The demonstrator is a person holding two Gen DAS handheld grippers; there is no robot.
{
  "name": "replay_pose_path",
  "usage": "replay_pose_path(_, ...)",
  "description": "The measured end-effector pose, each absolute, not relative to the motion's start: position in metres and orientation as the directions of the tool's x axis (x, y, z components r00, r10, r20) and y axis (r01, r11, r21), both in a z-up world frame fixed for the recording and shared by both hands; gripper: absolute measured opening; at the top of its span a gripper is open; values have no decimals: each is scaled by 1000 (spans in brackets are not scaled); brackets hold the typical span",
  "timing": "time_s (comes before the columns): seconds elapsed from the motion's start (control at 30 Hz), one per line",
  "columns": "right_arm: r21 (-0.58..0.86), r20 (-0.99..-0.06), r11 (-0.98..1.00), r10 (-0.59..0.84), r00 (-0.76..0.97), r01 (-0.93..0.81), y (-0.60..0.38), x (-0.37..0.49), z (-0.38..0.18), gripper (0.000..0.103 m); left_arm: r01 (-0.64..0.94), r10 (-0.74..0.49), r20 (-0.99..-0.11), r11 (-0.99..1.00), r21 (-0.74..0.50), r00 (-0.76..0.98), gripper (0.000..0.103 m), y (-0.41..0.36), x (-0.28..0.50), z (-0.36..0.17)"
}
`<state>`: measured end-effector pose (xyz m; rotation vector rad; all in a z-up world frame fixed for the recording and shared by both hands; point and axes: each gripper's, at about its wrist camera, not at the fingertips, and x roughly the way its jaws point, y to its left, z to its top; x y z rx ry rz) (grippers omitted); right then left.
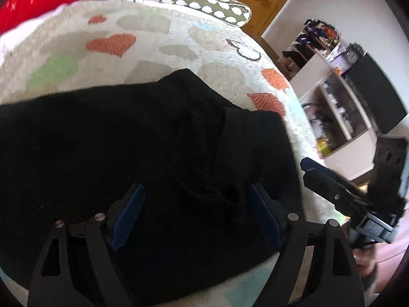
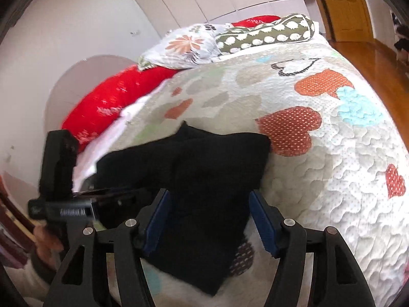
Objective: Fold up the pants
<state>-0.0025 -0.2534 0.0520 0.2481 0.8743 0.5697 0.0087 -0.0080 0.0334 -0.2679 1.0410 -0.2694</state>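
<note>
The black pants lie folded in a thick stack on the heart-patterned quilt of a bed. My left gripper is open just above the stack's near edge, holding nothing. My right gripper is also open and empty, above the same pants near their front right corner. In the left wrist view the right gripper shows at the right, off the bed edge. In the right wrist view the left gripper shows at the left, beside the pants.
Pillows and a red cushion lie at the head of the bed. A shelf unit with a dark screen stands right of the bed. A wooden door and wood floor lie beyond.
</note>
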Motion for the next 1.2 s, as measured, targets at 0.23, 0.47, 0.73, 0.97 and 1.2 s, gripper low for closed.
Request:
replay_pose_path(0.23, 447, -673, 831, 556, 488, -330, -255, 5, 36, 65, 115, -366, -798, 927, -356, 479, 15, -13, 1, 47)
replay_pose_path(0.47, 433, -623, 800, 598, 503, -415, -238, 1, 61, 66, 66, -324, -817, 940, -335, 477, 16, -1, -16, 41)
replay_pose_path(0.73, 302, -737, 832, 513, 440, -465, -182, 28, 34, 57, 22, -245, -820, 962, -274, 517, 42, -4, -18, 41)
replay_pose_path(0.97, 295, -703, 829, 525, 480, -474, -190, 12, 57, 58, 2, -198, -814, 972, -235, 547, 58, 4, -24, 48)
replay_pose_path(1.2, 224, -770, 846, 458, 443, -484, -168, 15, 30, 58, -15, -167, -812, 977, -211, 559, 65, 8, -32, 53)
